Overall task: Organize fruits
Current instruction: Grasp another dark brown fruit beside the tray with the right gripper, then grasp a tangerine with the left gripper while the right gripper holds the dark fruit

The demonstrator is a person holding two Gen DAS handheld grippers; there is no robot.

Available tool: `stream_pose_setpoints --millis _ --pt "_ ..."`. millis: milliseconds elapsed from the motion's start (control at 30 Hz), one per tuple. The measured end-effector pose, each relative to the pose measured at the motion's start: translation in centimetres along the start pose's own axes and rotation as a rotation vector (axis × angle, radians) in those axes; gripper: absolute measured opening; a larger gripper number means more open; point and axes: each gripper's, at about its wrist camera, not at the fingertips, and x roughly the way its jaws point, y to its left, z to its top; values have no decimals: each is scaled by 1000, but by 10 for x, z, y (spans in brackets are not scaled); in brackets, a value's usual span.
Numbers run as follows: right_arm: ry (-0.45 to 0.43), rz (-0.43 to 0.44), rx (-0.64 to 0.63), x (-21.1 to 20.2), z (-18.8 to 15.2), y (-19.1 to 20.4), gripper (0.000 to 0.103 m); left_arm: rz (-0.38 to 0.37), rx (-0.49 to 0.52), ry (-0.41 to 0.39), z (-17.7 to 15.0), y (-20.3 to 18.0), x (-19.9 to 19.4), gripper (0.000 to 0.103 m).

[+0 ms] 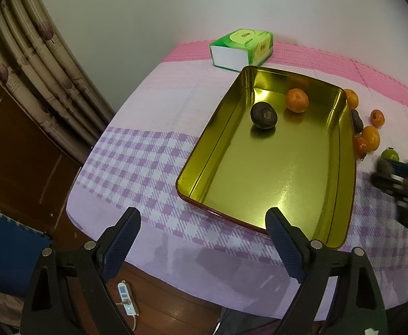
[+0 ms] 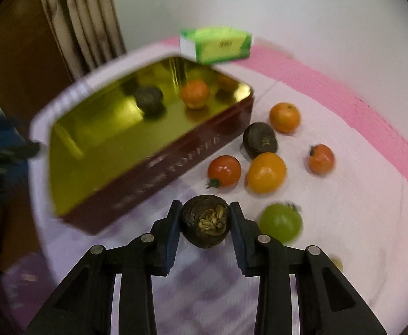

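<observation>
The gold-lined tin is the collecting place: a dark fruit and an orange already lie in it, while the loose fruit is scattered just right of the tin. The right gripper clamps a dark round fruit beside the tin's near wall. The left gripper hangs at the tin's near corner, jaws wide and empty.

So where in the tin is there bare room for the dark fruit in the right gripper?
The tin's near half is bare. The far end holds a dark fruit and an orange. Fruit crowds the cloth right of the tin.
</observation>
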Motion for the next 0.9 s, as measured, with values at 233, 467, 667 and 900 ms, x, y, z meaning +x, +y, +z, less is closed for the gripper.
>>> stream_pose_setpoints --millis 233,467,667,900 --pt "-50 -195 195 -68 -58 -92 35 -40 80 -115 -1 -15 -26 89" --pt "-36 -385 360 -83 -103 -189 35 -216 213 -155 -4 -53 -52 89" --pt "-48 -445 453 -89 -130 -238 35 -411 351 -133 7 -103 -68 89" --pt "-79 -417 500 -74 -137 -251 35 -431 435 -135 47 -152 -59 89"
